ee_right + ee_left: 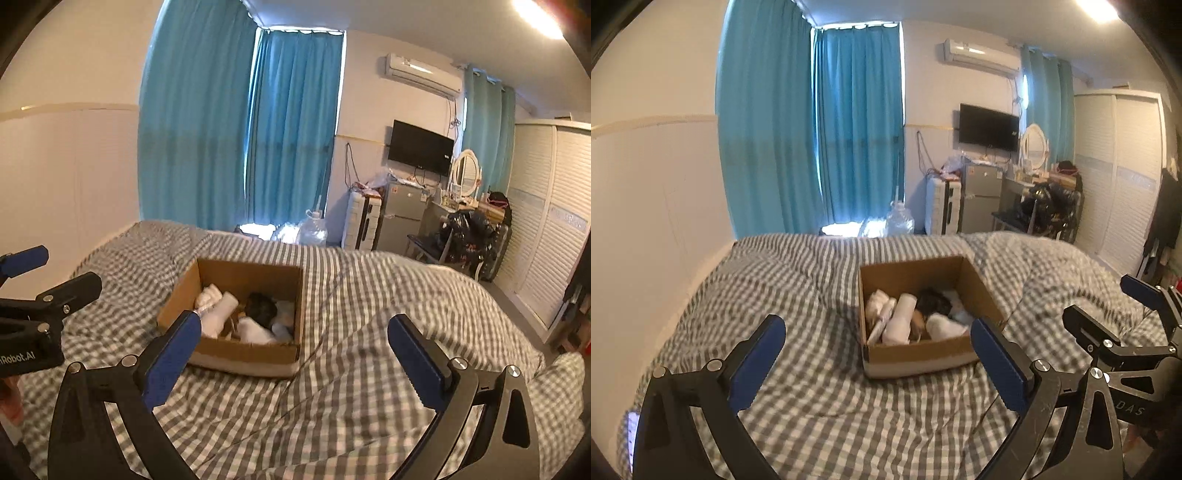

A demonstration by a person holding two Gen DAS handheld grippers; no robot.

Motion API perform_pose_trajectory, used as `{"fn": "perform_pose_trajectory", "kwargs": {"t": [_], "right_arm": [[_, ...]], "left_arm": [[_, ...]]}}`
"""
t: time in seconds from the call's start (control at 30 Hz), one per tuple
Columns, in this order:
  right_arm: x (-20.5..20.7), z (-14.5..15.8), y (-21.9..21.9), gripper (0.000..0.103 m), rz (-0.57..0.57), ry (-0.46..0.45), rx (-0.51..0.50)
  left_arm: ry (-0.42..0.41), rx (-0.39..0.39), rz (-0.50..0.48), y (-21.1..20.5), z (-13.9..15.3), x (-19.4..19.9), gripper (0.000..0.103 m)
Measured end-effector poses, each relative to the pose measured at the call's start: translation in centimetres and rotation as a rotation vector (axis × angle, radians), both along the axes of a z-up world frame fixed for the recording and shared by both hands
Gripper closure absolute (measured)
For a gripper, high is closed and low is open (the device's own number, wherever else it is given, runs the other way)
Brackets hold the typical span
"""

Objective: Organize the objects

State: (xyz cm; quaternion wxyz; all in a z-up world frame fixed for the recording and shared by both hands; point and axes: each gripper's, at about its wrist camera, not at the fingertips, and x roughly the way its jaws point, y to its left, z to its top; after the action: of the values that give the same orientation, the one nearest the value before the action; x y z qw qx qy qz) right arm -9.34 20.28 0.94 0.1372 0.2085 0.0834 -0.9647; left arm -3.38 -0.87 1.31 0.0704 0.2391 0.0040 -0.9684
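Observation:
An open cardboard box [919, 356] sits on the bed and holds several rolled socks: white rolls [899, 319] and a dark roll [934, 301]. The box also shows in the right wrist view [243, 356], with its white rolls [218, 310] and dark roll [260, 304]. My left gripper [877, 332] is open and empty, held above the bed just in front of the box. My right gripper [293, 332] is open and empty, to the right of the box. The right gripper shows at the right edge of the left wrist view [1108, 302].
The bed has a grey-and-white checked cover [812, 406]. A white wall [646, 221] runs along its left. Blue curtains [812, 129], a water jug [899, 218], a small fridge [980, 195], a TV [988, 127] and a wardrobe [1119, 177] stand beyond it.

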Motion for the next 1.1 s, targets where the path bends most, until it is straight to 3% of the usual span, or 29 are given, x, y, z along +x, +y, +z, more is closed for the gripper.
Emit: {"fn": "perform_pose_trajectory", "kwargs": {"t": [0.13, 0.3, 1.1], "right_arm": [[-0.5, -2.8, -0.1, 0.001, -0.019, -0.041, 0.018], [-0.9, -4.0, 0.4, 0.001, -0.035, -0.067, 0.001], [-0.3, -4.1, -0.2, 0.001, -0.015, -0.069, 0.014]], "left_arm": [[-0.005, 0.015, 0.018, -0.4, -1.6, 0.2, 0.0], [-0.006, 0.022, 0.035, -0.9, -2.2, 0.2, 0.0], [-0.028, 0.003, 0.038, -0.6, -2.6, 0.0, 0.0]]}}
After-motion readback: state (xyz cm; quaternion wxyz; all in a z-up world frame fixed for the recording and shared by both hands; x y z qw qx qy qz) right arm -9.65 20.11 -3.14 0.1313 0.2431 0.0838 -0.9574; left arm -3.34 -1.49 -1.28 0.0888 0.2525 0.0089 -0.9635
